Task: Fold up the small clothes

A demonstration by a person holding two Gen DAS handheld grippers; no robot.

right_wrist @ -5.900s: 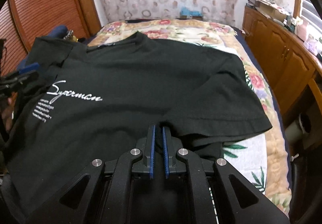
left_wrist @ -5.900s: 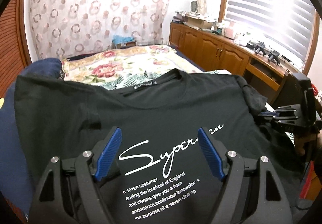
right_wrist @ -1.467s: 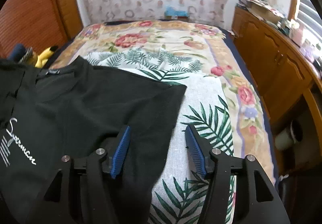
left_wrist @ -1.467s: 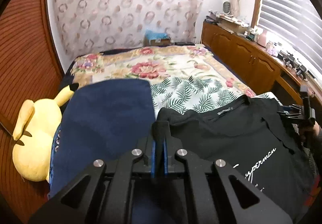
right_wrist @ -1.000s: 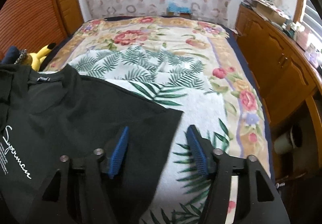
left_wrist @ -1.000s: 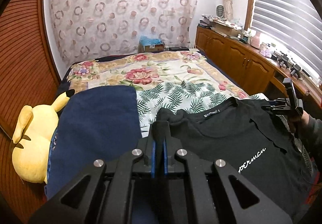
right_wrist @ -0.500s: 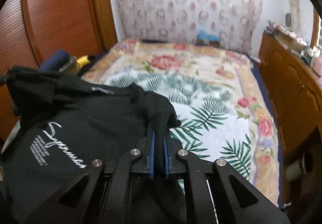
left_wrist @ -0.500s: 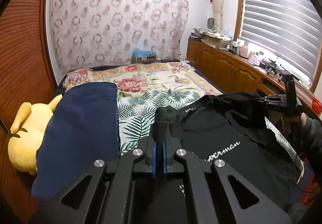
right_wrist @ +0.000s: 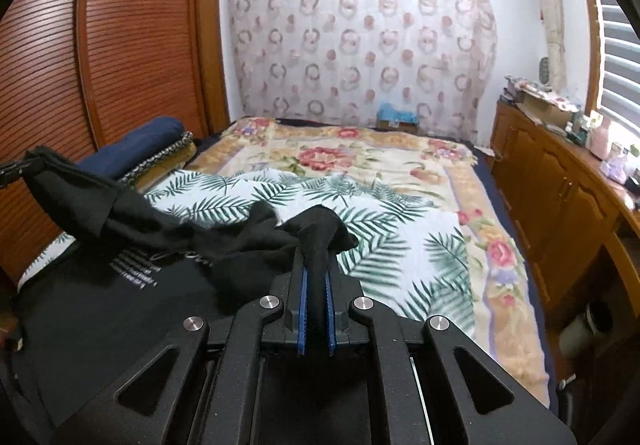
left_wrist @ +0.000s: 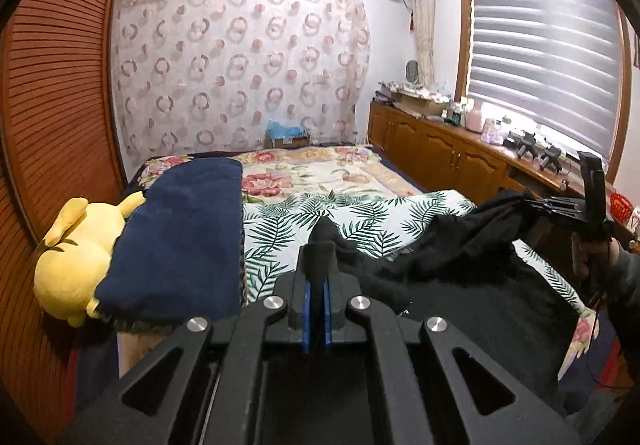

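Note:
A black T-shirt (left_wrist: 460,277) with white print (right_wrist: 134,269) hangs lifted above the bed, held at its two upper corners. My left gripper (left_wrist: 316,285) is shut on one bunched corner of the shirt. My right gripper (right_wrist: 314,285) is shut on the other corner; it also shows at the right of the left wrist view (left_wrist: 560,205). The shirt's top edge sags between the two grippers and its body drapes down over the bed's near edge.
The bed (right_wrist: 360,173) has a floral blanket and a palm-leaf sheet (left_wrist: 360,221). A folded navy cloth (left_wrist: 184,237) and a yellow plush toy (left_wrist: 68,257) lie at its left. Wooden cabinets (right_wrist: 560,197) run along the right, a wooden wardrobe (right_wrist: 132,45) along the left.
Both grippers have risen with the shirt, lifting its top edge off the bed. About a second ago the right gripper was open over the shirt's corner; it has shut on it.

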